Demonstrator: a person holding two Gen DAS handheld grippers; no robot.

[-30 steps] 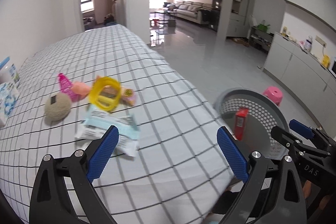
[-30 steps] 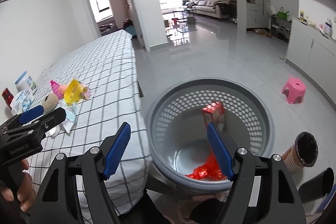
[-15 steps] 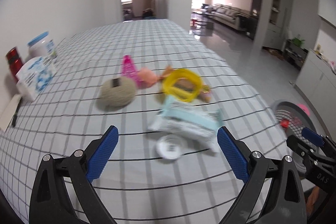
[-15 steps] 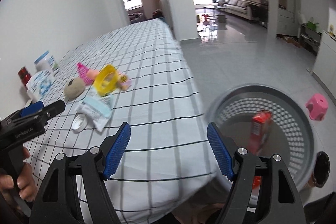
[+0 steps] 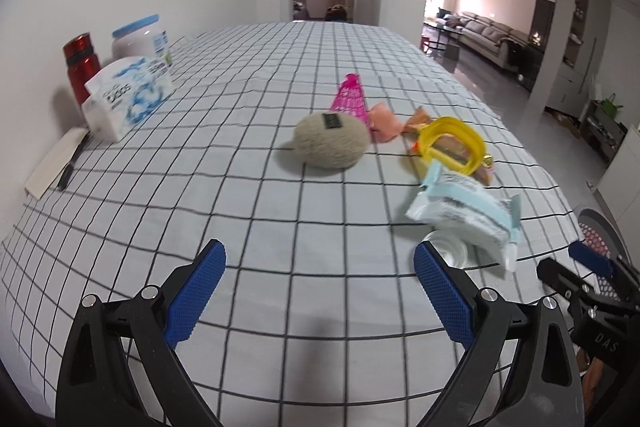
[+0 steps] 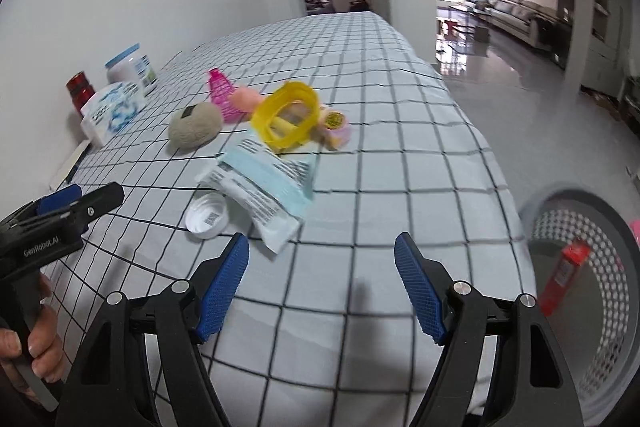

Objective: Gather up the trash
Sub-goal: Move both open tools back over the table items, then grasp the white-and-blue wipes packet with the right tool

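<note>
Both grippers (image 5: 320,279) (image 6: 322,267) spread, seemingly empty.

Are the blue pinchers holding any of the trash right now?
No, nothing is held. The left gripper and the right gripper are both open over the checked tablecloth, short of the pale blue wrapper.

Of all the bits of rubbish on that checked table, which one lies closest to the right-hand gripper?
The small white plastic lid, lying open side up just ahead of the right gripper. The pale blue wrapper partly covers its far edge; the yellow ring lies farther back.
</note>
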